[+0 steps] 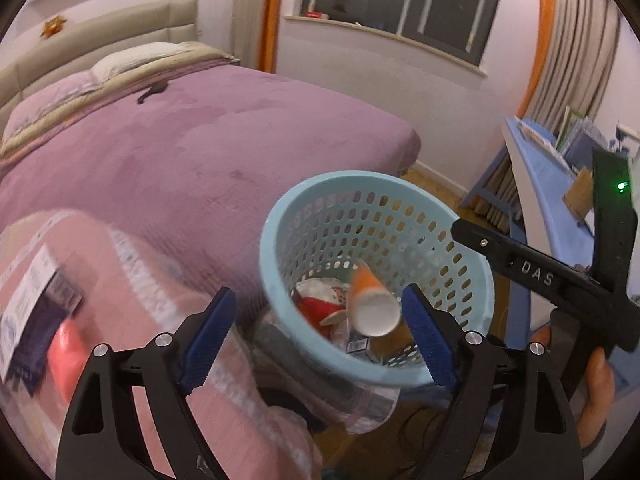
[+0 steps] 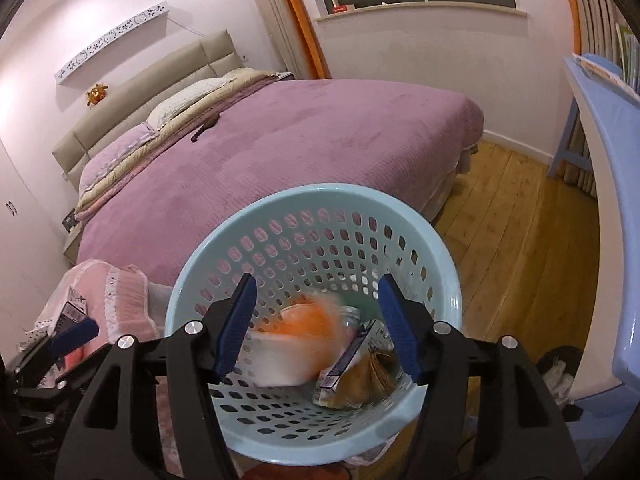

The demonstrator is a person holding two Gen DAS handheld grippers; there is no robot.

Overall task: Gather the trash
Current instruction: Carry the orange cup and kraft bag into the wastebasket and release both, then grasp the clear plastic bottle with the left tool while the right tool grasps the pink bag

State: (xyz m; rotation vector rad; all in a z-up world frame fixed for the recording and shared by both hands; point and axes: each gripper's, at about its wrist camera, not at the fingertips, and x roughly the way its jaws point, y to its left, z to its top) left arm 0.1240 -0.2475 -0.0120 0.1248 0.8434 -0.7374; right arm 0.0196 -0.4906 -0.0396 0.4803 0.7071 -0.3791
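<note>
A light blue perforated basket (image 1: 304, 216) stands beside the bed, its rim (image 2: 400, 208) just under my right gripper (image 2: 320, 320). That gripper is open above the basket's mouth. An orange and white paper cup (image 1: 372, 300) lies loose inside, blurred in the right wrist view (image 2: 296, 344), touching neither pad. Under it are a red and white wrapper (image 1: 320, 300), a small carton (image 2: 352, 356) and brown paper (image 2: 368, 384). My left gripper (image 1: 320, 336) is open with nothing between its fingers, straddling the basket's near left rim. A labelled box (image 1: 32, 312) lies on a pink blanket (image 1: 160, 280) to its left.
A bed with a purple cover (image 2: 300, 140) fills the space behind the basket. A blue desk (image 2: 608, 160) runs along the right, with wooden floor (image 2: 520, 220) between it and the bed. A hand (image 1: 596, 392) holds the right gripper's black frame (image 1: 536, 276).
</note>
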